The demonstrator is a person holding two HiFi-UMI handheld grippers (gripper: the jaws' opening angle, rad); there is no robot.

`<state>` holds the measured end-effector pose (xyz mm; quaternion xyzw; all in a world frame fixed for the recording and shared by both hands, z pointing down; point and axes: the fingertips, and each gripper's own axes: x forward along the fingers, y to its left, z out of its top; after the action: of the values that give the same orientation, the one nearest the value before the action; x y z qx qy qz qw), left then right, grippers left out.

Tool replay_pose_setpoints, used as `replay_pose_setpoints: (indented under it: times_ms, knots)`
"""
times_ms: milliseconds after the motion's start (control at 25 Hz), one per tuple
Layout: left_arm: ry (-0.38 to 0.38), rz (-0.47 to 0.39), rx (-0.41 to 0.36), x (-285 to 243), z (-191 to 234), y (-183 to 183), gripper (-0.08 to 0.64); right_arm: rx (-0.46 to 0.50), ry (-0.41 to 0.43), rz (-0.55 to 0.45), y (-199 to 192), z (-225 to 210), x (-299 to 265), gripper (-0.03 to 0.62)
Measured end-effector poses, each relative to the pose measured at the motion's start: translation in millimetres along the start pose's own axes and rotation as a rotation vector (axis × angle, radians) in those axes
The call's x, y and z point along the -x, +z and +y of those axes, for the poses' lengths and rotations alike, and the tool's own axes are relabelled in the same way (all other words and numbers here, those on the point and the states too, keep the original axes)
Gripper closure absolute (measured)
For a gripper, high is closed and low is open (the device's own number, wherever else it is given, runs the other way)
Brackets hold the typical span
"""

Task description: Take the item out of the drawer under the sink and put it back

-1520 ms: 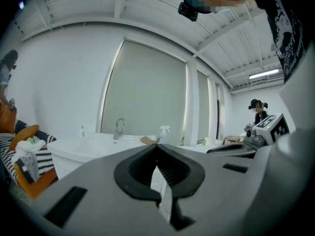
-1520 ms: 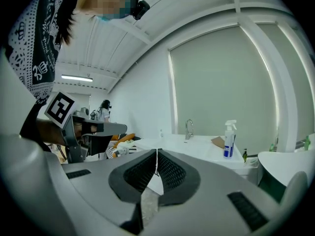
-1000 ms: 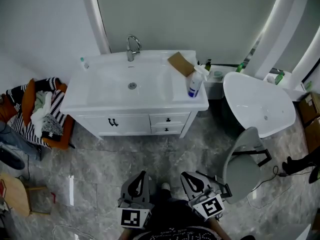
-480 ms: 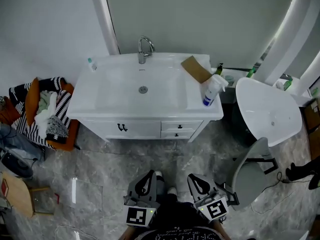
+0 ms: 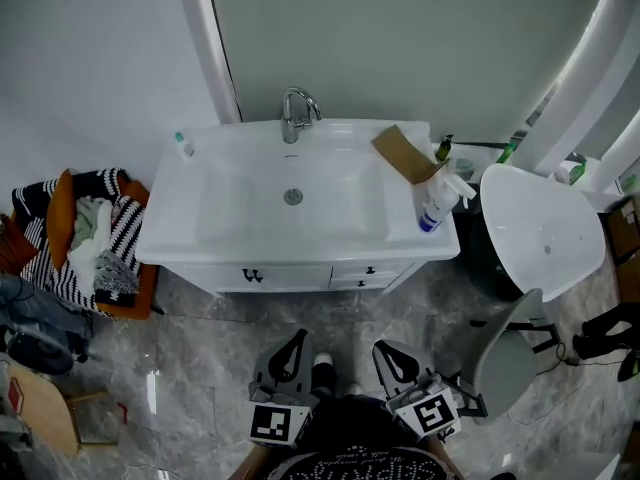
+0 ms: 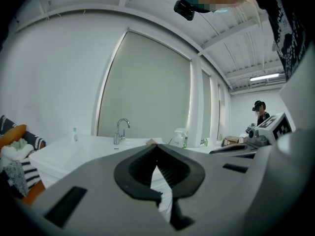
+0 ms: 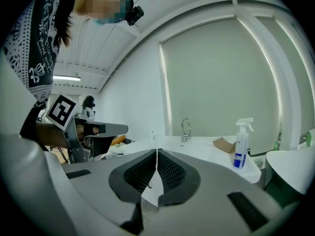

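The white sink vanity stands ahead of me, with a chrome faucet at its back. Under the basin, its two small drawers on the right and the doors with dark handles are closed. My left gripper and right gripper hang side by side at the bottom of the head view, well short of the vanity. Both are shut with nothing between the pads. The left gripper points at the basin's front; the right gripper faces the counter's right half.
A spray bottle and a piece of cardboard sit on the counter's right end, a small bottle at its back left. A basket of clothes stands to the left, a white tub and grey chair to the right.
The vanity has come nearer and shifted right and down in the head view as I walk toward it. Both grippers travel along, shut and empty.
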<state>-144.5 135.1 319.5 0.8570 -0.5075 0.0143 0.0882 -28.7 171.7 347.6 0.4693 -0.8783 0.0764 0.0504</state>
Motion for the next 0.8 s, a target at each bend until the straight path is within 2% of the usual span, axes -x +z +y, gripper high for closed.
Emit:
replay_pose_setpoints:
  times_ms: [280, 400, 560, 800]
  knots:
    - [-0.053, 0.02, 0.008, -17, 12, -6, 0.56, -0.033, -0.081, 0.013, -10, -13, -12, 0.572]
    - [-0.064, 0.045, -0.012, -15, 20, -11, 0.56, -0.037, -0.099, 0.021, -11, -13, -17, 0.572]
    - [-0.035, 0.086, -0.017, -7, 35, -20, 0.56, -0.017, -0.083, 0.029, -10, -9, -25, 0.572]
    - [0.011, 0.062, 0.007, 1, 48, -20, 0.56, 0.003, -0.047, 0.032, -9, -2, -36, 0.572]
